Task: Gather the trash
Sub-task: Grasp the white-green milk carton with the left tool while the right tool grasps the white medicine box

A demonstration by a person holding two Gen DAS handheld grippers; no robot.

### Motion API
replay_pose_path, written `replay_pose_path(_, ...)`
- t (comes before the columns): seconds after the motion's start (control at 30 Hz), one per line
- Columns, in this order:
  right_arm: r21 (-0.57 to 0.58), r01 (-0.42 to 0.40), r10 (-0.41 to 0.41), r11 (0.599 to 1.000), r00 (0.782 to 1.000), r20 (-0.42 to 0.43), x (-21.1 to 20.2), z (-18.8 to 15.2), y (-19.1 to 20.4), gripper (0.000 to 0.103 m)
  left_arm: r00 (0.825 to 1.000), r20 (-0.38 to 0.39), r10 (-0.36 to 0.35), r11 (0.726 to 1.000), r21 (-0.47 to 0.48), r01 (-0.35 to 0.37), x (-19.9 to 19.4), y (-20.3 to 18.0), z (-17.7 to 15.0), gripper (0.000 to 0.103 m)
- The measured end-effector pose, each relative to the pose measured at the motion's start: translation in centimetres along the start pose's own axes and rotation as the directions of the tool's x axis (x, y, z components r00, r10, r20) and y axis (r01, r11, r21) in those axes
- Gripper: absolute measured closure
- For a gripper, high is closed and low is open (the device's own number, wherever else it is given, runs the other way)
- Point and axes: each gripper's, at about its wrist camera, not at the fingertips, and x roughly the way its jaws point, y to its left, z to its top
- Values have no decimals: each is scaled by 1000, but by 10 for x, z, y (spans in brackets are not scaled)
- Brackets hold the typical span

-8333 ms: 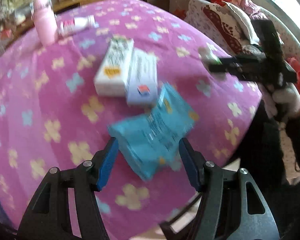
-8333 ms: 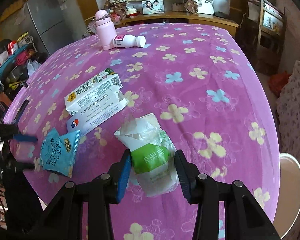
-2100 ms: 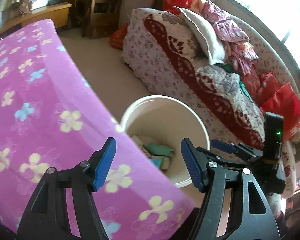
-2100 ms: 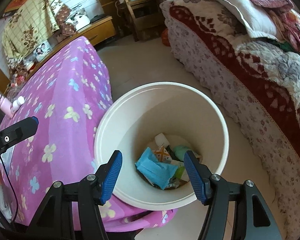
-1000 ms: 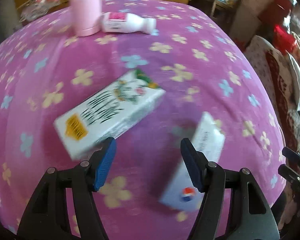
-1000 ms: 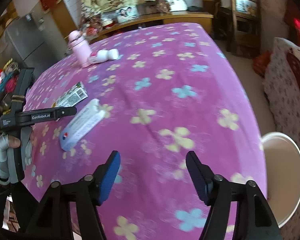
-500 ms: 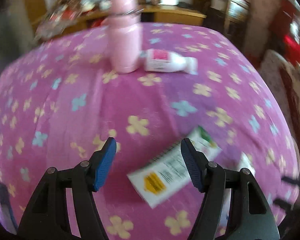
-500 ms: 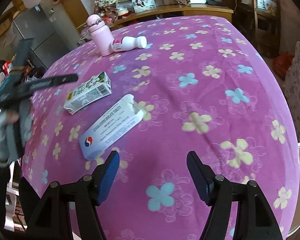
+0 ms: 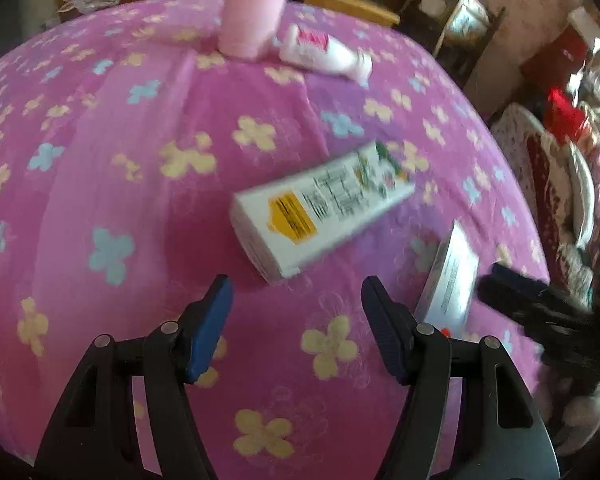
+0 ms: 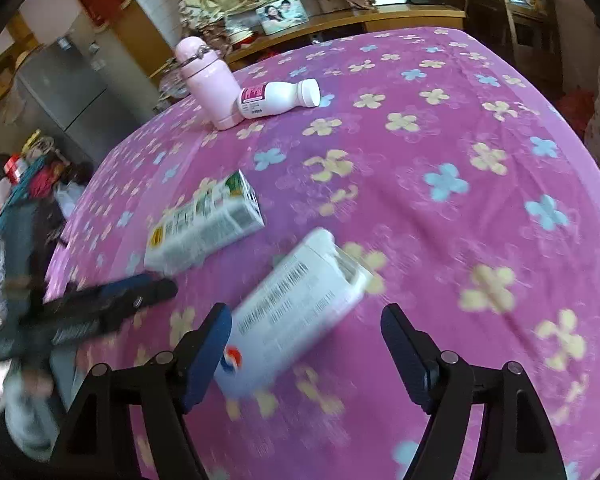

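A white carton (image 9: 322,210) with black print, a yellow label and a green end lies flat on the flowered pink surface (image 9: 112,160), just ahead of the left gripper (image 9: 296,300), whose fingers are spread and empty. A second white box (image 10: 296,312), with a red-and-blue logo, lies aslant between the right gripper's (image 10: 306,332) spread fingers, its logo end beside the left finger.

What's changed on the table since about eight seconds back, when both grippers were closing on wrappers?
The blue packet and green-white wrapper are gone from the table. Both grippers, left gripper and right gripper, are back with jaws open, over the yellow-label box and white box. Pink flask and white bottle unmoved.
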Motion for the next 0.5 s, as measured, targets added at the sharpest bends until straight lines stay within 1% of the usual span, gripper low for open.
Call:
replay_pose_path(0.07, 24, 12, -12, 1000, 1000, -2, 11, 5, 6, 28, 998, 49, 27, 999, -22, -26, -12, 7, 8, 37)
replay_pose_path(0.13, 38, 44, -43, 998, 999, -12, 24, 10, 15, 28, 994, 88, 61, 998, -26, -59, -19, 11, 19, 37)
replay_pose_path(0.17, 30, 64, -63, 998, 998, -21, 32, 10, 21, 28, 992, 102, 75, 997, -22, -73, -19, 11, 23, 37)
replay_pose_path(0.23, -19, 95, -95, 995, 995, -32, 42, 8, 32, 25, 982, 134, 134, 991, -3, -135, -15, 10, 38, 37)
replay_pose_path(0.27, -64, 116, -118, 991, 993, -27, 43, 5, 38, 24, 980, 131, 149, 989, -7, -150, -10, 12, 43, 37)
replay_pose_path(0.33, -141, 139, -146, 980, 988, -44, 42, -2, 43, 25, 981, 112, 161, 987, -24, -160, 3, 18, 52, 37)
replay_pose_path(0.37, -182, 145, -158, 973, 986, -60, 38, -8, 40, 25, 982, 96, 163, 986, -40, -160, 10, 23, 56, 37)
replay_pose_path(0.4, -197, 149, -164, 969, 984, -66, 32, -12, 34, 25, 985, 78, 156, 987, -48, -153, 16, 25, 57, 37)
replay_pose_path(0.43, -202, 154, -171, 967, 983, -67, 27, -14, 27, 25, 989, 52, 137, 989, -55, -134, 22, 27, 56, 37)
replay_pose_path(0.5, -209, 194, -214, 958, 974, -74, 12, -21, 4, 25, 997, 22, 79, 995, -65, -77, 26, 25, 46, 37)
